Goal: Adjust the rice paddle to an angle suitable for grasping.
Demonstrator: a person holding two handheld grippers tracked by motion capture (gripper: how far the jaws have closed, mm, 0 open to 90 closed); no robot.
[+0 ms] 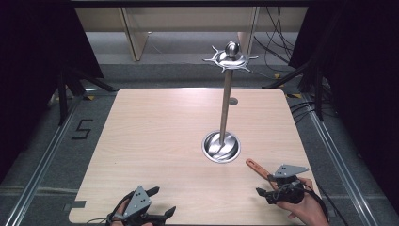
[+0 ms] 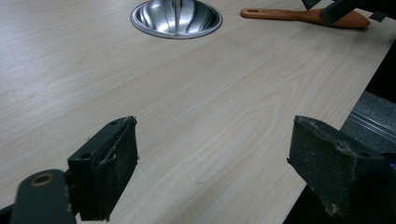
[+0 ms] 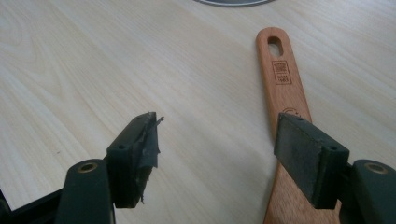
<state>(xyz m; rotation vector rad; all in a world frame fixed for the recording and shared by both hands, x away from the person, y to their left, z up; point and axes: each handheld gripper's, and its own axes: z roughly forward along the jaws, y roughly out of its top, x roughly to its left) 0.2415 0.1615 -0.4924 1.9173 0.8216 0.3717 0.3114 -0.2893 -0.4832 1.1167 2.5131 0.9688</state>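
Observation:
A wooden spatula [image 1: 254, 165] lies flat on the table to the right of the metal stand's base, its handle hole pointing away from me. My right gripper [image 1: 265, 184] is open and low over the spatula's near end. In the right gripper view the right pad [image 3: 310, 158] hangs above the spatula [image 3: 282, 84], while bare table shows between the jaws of the gripper [image 3: 217, 149]. My left gripper [image 1: 161, 201] stands open at the table's near edge, with nothing between its jaws [image 2: 212, 158].
A tall metal stand [image 1: 226, 103] rises from a round steel base [image 1: 221, 147] right of the table's middle, topped by a ring of hooks [image 1: 230, 59]. The base [image 2: 176, 18] and the spatula [image 2: 299, 15] appear far off in the left gripper view. Dark curtains flank the table.

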